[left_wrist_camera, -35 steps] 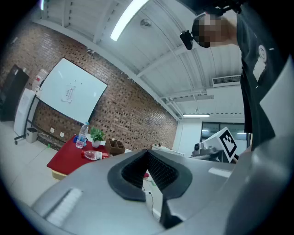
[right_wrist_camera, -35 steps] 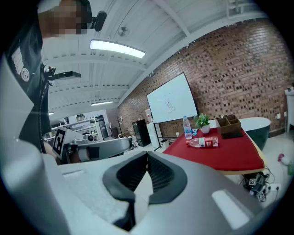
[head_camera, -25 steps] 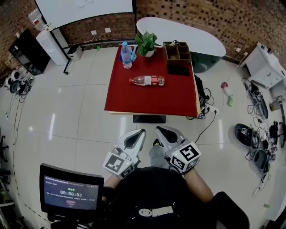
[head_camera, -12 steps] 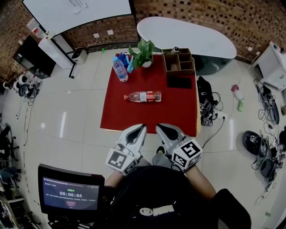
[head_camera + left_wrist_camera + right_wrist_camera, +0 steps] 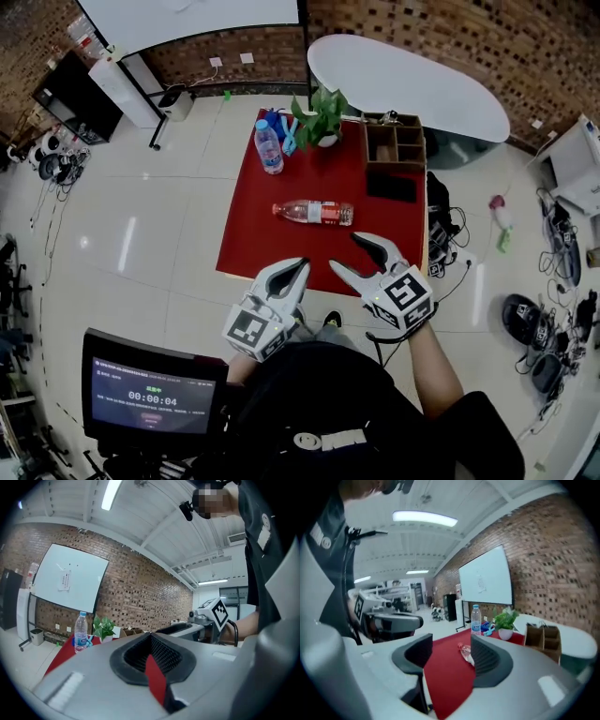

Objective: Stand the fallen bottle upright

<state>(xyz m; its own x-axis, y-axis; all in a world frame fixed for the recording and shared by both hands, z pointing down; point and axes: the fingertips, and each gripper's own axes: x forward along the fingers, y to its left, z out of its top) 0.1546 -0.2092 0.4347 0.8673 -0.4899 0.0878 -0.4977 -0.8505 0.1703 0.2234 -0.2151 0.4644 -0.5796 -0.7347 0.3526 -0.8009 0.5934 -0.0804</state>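
The fallen bottle (image 5: 313, 213), clear with a red label, lies on its side in the middle of the red table (image 5: 253, 234). In the right gripper view the fallen bottle (image 5: 465, 651) shows far off, beside the right jaw. My right gripper (image 5: 345, 251) hovers over the table's near edge, short of the bottle. Its jaws are opening, and nothing is between them (image 5: 450, 651). My left gripper (image 5: 291, 274) is shut and empty at the near edge, to the left; its jaws meet (image 5: 150, 641).
An upright water bottle (image 5: 269, 147), a potted plant (image 5: 322, 117), a wooden organizer (image 5: 395, 142) and a flat black item (image 5: 392, 187) stand on the far half of the table. A white oval table (image 5: 412, 80) is behind. Cables and gear lie on the floor to the right.
Both grippers have moved forward to the table's near edge. The right gripper's jaws, shut before, have spread apart. The left gripper stays shut.
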